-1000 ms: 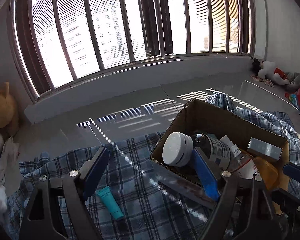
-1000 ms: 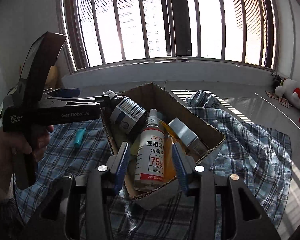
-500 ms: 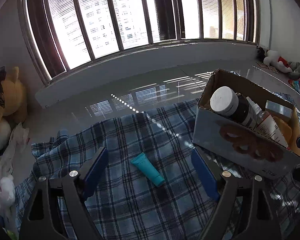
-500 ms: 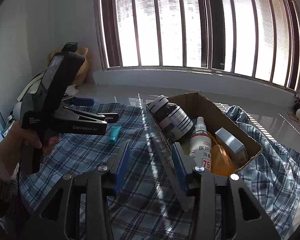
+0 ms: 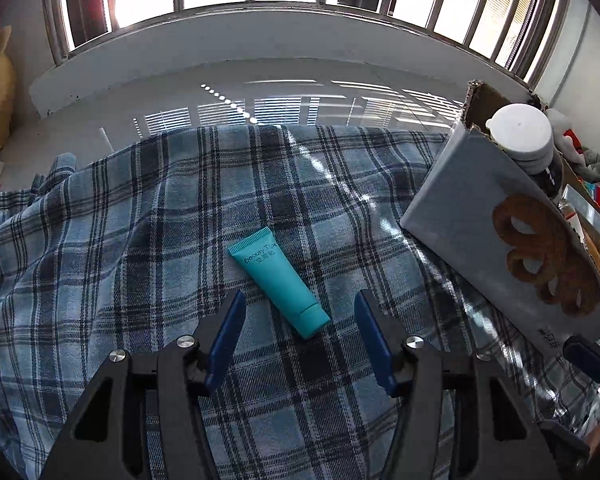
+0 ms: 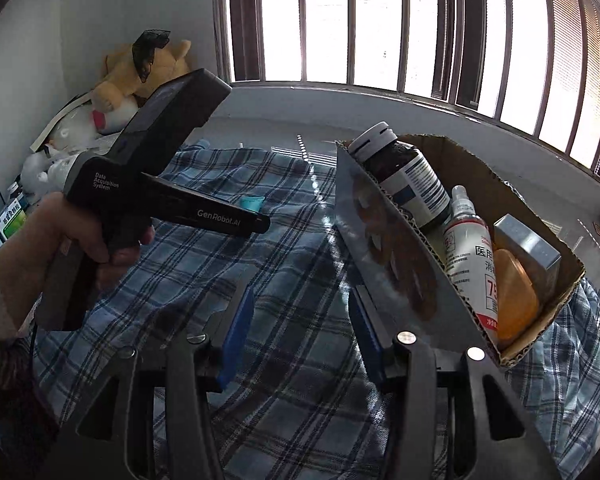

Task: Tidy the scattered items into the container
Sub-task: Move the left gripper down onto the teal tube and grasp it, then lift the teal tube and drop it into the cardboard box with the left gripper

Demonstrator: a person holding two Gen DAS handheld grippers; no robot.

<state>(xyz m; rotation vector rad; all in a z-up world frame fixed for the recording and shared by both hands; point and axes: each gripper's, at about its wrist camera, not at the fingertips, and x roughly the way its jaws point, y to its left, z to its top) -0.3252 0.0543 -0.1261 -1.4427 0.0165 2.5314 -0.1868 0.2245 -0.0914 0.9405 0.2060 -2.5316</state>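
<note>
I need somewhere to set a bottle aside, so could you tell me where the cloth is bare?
The plaid cloth is bare left of the teal tube and between the tube and the box. The box itself is crowded with bottles. The left gripper, jaws closing, hovers at the tube's cap end.

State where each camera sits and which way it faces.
Left wrist: on the left gripper, aimed down at the teal tube on the plaid cloth; only its closing fingers show.
Right wrist: on the right gripper, facing the cardboard box; the left hand shows.
Shared: tube, cloth, box.
</note>
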